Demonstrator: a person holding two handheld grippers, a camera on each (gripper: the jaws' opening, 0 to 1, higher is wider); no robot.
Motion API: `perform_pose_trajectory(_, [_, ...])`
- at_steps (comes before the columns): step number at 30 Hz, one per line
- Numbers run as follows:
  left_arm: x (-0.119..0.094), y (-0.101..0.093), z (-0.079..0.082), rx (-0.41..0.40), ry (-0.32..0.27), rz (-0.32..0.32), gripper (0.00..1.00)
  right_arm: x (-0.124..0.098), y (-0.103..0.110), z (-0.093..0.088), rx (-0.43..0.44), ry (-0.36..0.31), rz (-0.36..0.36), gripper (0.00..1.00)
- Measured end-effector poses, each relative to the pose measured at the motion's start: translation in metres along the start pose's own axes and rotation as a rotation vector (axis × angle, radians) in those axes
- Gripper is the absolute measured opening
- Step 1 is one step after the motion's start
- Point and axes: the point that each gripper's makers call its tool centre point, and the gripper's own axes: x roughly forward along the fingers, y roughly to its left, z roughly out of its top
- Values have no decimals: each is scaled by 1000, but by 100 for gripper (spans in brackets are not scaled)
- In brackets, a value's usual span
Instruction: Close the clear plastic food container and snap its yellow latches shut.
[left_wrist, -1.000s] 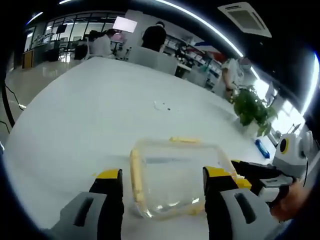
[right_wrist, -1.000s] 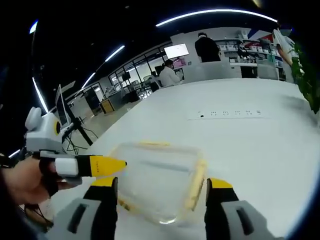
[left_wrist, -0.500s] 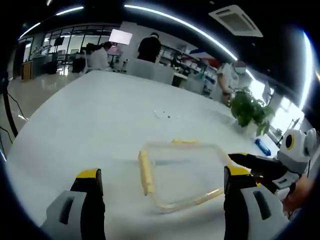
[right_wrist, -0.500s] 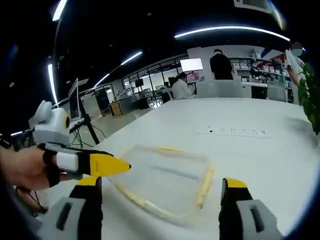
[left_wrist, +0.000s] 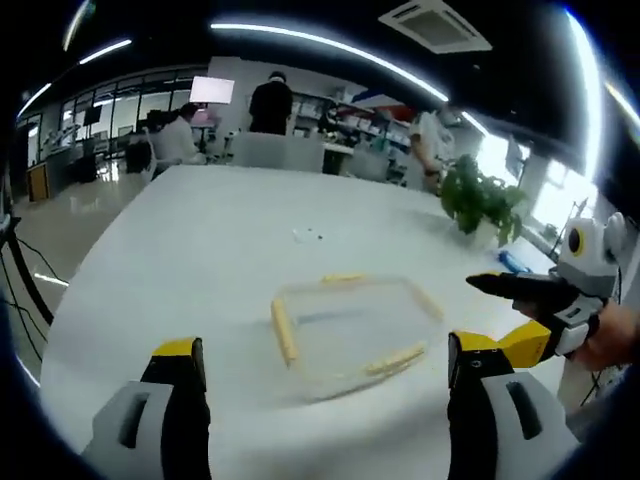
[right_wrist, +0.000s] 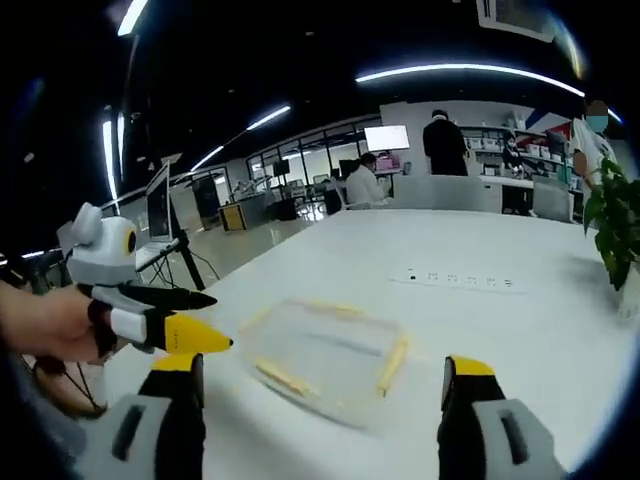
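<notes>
Fingers of the left gripper (left_wrist: 327, 400) stood spread wide and held nothing; the right gripper (right_wrist: 324, 405) was likewise released, its fingers far apart. Between and beyond them the clear container (left_wrist: 350, 328) lay flat on the white desk (left_wrist: 200, 240), lid on, yellow latches (left_wrist: 284, 330) along its sides, touched by neither gripper. Farther off sat a potted plant (left_wrist: 480, 205) near the desk's right edge, and people (left_wrist: 268, 100) stood at the far end.
</notes>
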Motion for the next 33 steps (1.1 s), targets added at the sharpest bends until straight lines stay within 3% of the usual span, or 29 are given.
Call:
perform_pose_trajectory(12, [-77, -12, -14, 96, 32, 7, 99, -67, 37, 0, -49, -21, 40, 100])
perform_pose_trajectory(23, [-139, -5, -36, 96, 39, 12, 99, -129, 39, -41, -47, 32, 22, 100])
perform_pose_trajectory(27, [-157, 1, -51, 115, 52, 33, 99, -152, 40, -57, -33, 63, 32, 100])
perform_pose_trajectory(30, [-167, 7, -69, 81, 76, 50, 99, -166, 39, -66, -15, 82, 27, 100])
perform_pose_trajectory(33, [-176, 8, -76, 78, 74, 51, 99, -182, 41, -73, -6, 81, 20, 100])
